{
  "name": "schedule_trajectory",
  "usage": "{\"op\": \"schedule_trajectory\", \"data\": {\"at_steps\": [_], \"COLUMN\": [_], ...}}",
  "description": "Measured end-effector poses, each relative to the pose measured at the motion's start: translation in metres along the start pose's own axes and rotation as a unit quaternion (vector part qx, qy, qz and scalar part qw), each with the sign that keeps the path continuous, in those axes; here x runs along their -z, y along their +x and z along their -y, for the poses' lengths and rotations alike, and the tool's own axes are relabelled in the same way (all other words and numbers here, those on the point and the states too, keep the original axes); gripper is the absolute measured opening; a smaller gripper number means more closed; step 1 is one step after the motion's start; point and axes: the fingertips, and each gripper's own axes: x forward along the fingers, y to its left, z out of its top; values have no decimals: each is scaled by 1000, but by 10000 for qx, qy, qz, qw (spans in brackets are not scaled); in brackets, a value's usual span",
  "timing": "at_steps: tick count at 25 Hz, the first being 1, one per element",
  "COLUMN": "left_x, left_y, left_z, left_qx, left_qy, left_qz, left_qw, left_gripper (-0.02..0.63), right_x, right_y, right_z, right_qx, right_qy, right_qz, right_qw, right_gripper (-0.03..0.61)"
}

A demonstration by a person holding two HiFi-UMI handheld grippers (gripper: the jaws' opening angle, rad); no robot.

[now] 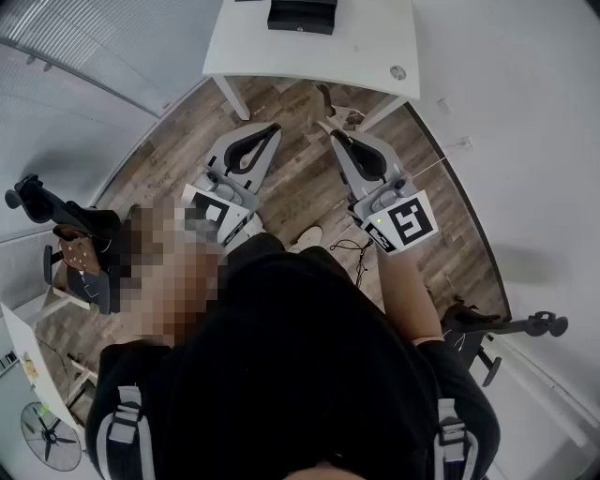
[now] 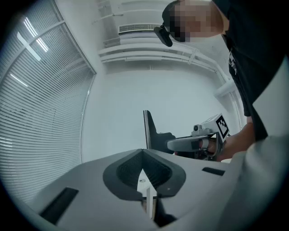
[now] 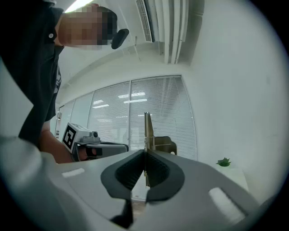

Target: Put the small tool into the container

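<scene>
I see no small tool in any view. A black box-like thing (image 1: 302, 14) sits on the far edge of the white table (image 1: 375, 47); whether it is the container is unclear. I hold both grippers in front of my body, above the wooden floor and short of the table. The left gripper (image 1: 270, 129) has its jaws closed together with nothing between them, and its own view shows its tips (image 2: 143, 153) meeting. The right gripper (image 1: 336, 139) is shut and empty too, its tips (image 3: 145, 152) touching. Each gripper shows in the other's view, the right gripper (image 2: 198, 142) and the left gripper (image 3: 97, 146).
Black stands on wheeled bases are at the left (image 1: 56, 211) and at the right (image 1: 506, 326). A cable (image 1: 352, 248) lies on the wooden floor near my feet. A fan (image 1: 47, 436) is at bottom left. A small green plant (image 3: 223, 161) stands on a white surface.
</scene>
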Motion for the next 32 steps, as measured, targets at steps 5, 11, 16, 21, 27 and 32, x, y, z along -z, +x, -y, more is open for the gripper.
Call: {"op": "schedule_trajectory", "data": {"at_steps": [5,11,16,21,27,32], "left_x": [-3,-2,-3,-6,-2,1], "left_y": [-6,-13,-14,-10,4,18], "left_z": [12,32,50,67,80,86], "left_qx": [-41,-109,-222,-353,-380,-309], "left_qy": [-48,-111,-159,-170,-182,-171], "left_qz": [135,130,167,189,132,100], "left_qw": [9999,9998,9995,9991,9990,9993], "left_gripper": [8,8,8,8,8,8], "right_x": [-1,2,1,-3,2,3], "right_y": [-13,-35,-53,-73,-86,-90], "right_z": [-6,-12,-13,-10,7,19], "right_qx": [-17,-86,-159,-231,-246,-212], "right_qy": [48,167,207,168,184,200], "right_qz": [3,18,66,85,82,86], "right_qw": [10000,9998,9996,9996,9995,9995], "right_gripper": [12,12,12,12,12,12]}}
